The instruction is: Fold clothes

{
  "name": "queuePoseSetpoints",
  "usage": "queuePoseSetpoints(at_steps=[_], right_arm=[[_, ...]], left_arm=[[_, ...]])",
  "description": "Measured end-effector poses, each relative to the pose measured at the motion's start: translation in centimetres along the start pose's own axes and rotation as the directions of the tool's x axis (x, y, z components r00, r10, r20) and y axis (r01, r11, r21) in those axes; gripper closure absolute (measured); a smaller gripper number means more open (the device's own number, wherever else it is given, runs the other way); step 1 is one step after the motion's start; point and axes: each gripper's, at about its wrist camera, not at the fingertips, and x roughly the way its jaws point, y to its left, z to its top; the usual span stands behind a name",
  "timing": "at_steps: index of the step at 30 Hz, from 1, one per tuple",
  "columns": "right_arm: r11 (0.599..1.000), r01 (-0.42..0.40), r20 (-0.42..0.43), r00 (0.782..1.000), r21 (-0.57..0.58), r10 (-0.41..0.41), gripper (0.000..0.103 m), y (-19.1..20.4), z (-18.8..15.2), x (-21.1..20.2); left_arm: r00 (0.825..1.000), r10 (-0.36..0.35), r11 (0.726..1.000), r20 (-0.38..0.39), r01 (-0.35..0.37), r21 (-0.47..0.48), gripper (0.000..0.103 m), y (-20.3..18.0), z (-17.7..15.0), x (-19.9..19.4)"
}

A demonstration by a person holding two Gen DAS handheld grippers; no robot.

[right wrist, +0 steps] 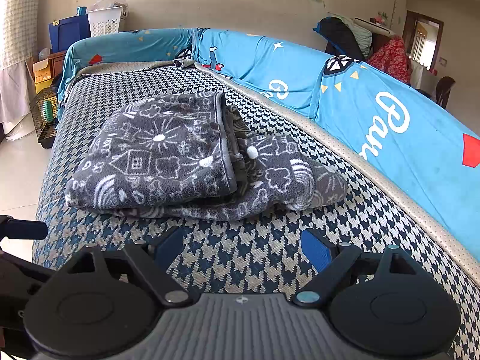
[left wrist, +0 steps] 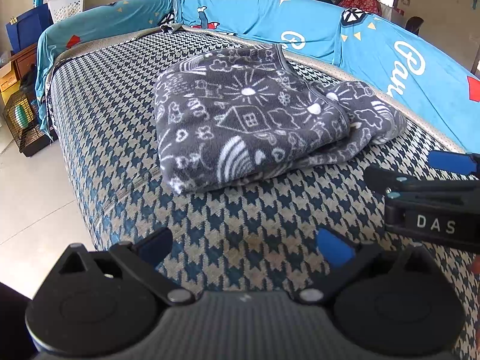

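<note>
Both black two-finger grippers, left gripper [left wrist: 244, 247] and right gripper [right wrist: 243, 247], hung released at bottom centre, blue pads spread over the navy-and-cream houndstooth sofa seat [left wrist: 105, 126], nothing between them. The folded grey fleece blanket with white doodles [left wrist: 249, 120] lay mid-frame, apart from both, below the turquoise printed backrest cover [left wrist: 264, 15].

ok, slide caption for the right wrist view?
Right gripper open above the sofa seat, short of the folded grey blanket.
</note>
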Motion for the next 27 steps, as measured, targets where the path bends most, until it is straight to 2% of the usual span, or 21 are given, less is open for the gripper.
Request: queuePoseSetpoints(at_steps=[13, 19, 22, 27], right_arm=[[1.0, 0.008, 0.001, 1.0, 0.002, -0.008, 0.017, -0.1, 0.0, 0.1], [1.0, 0.014, -0.002, 1.0, 0.006, -0.014, 0.017, -0.2, -0.1, 0.1], [1.0, 0.017, -0.004, 1.0, 0.006, -0.017, 0.017, -0.2, -0.1, 0.2], [1.0, 0.024, -0.007, 1.0, 0.006, -0.024, 0.017, -0.2, -0.1, 0.2]], left_arm=[[0.999, -0.032, 0.999, -0.006, 0.032, -0.004, 0.0, 0.1, 0.2, 0.0], [0.999, -0.044, 0.999, 0.001, 0.044, 0.031, 0.0, -0.2, 0.2, -0.1], [0.998, -0.054, 0.998, -0.017, 0.055, 0.043, 0.0, -0.4, 0.2, 0.1], [0.993, -0.087, 0.996, -0.081, 0.088, 0.007, 0.0, -0.2, 0.1, 1.0]])
